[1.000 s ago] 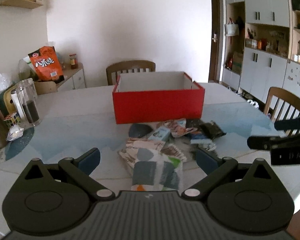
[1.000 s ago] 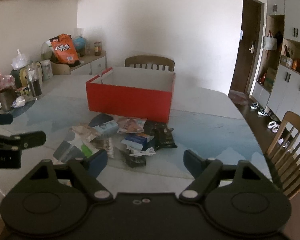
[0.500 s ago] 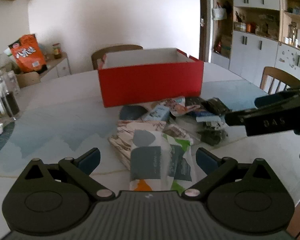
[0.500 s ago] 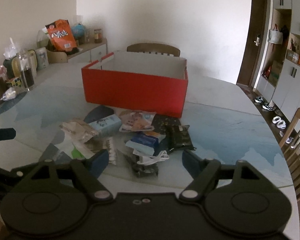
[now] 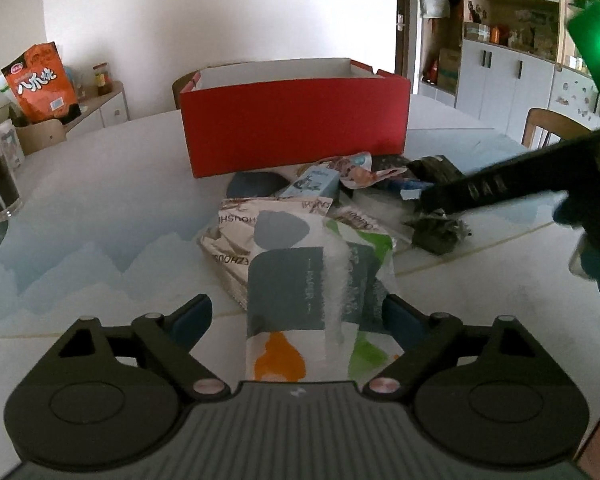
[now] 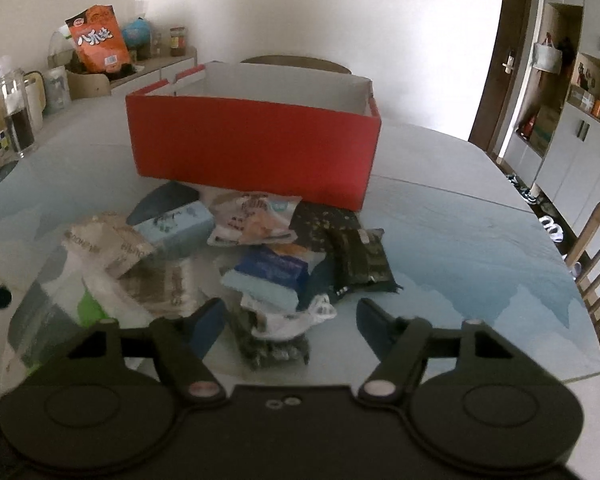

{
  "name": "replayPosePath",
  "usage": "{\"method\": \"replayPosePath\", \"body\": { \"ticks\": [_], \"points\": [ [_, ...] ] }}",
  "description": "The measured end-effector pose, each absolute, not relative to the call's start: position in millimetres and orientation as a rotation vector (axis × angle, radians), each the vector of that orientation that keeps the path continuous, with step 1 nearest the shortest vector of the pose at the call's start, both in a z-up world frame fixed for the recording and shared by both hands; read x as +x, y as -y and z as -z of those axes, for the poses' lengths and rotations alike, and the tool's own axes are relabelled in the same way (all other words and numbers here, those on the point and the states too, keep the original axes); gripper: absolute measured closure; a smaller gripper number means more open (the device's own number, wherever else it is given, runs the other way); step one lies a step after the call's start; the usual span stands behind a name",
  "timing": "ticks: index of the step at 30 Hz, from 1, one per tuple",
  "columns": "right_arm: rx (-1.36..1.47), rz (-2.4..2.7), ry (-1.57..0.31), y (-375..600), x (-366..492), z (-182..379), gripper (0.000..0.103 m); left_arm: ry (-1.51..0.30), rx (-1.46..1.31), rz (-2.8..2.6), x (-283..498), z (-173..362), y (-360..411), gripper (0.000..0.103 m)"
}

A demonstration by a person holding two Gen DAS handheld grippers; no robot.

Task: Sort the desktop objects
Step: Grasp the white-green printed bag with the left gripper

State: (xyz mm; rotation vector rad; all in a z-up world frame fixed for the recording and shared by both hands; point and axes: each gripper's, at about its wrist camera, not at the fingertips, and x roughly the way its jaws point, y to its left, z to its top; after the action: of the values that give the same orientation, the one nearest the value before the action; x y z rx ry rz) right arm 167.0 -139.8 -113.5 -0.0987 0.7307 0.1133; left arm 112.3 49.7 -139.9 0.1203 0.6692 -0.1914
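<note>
A red box (image 5: 296, 128) stands open-topped on a pale table (image 5: 80, 240), and directly in front of it lies a loose heap of desktop clutter waiting to be sorted. The left tongs (image 5: 298, 316) are closing around a patterned tissue pack (image 5: 300, 288) at the near edge of the heap, its blue pads either side of the pack but not yet pressing on it. The right tongs (image 6: 288, 320) are also closing, above a small dark packet (image 6: 272, 344) with a white cable (image 6: 300, 318) draped over it, further from the box than a blue-and-white packet (image 6: 268, 274); nothing is gripped yet. Likely trouble: the tissue pack is soft and wide, so the pads could crumple it or pinch only wrapping, letting it slide free on the lift. The right tongs may catch the cable along with the packet, or drag neighbouring items across the table. Both tongs work close together in front of the box, so they risk bumping each other.
</note>
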Motion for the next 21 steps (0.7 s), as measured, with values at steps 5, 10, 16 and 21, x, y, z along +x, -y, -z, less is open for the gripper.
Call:
{"method": "replayPosePath", "body": {
  "ticks": [5,10,16,21],
  "points": [
    [-0.075,-0.1,-0.729,132,190,110,0.032,-0.673,0.119,0.198,115,144,-51,0.012],
    [-0.075,-0.074,-0.755,126,209,115,0.038,-0.678,0.105,0.214,116,147,-52,0.016],
    [-0.032,-0.035,-0.823,126,225,126,0.042,-0.684,0.102,0.23,120,151,-51,0.024],
    [-0.003,-0.017,-0.862,129,231,131,0.052,-0.691,0.087,0.249,123,150,-53,0.034]
  ]
}}
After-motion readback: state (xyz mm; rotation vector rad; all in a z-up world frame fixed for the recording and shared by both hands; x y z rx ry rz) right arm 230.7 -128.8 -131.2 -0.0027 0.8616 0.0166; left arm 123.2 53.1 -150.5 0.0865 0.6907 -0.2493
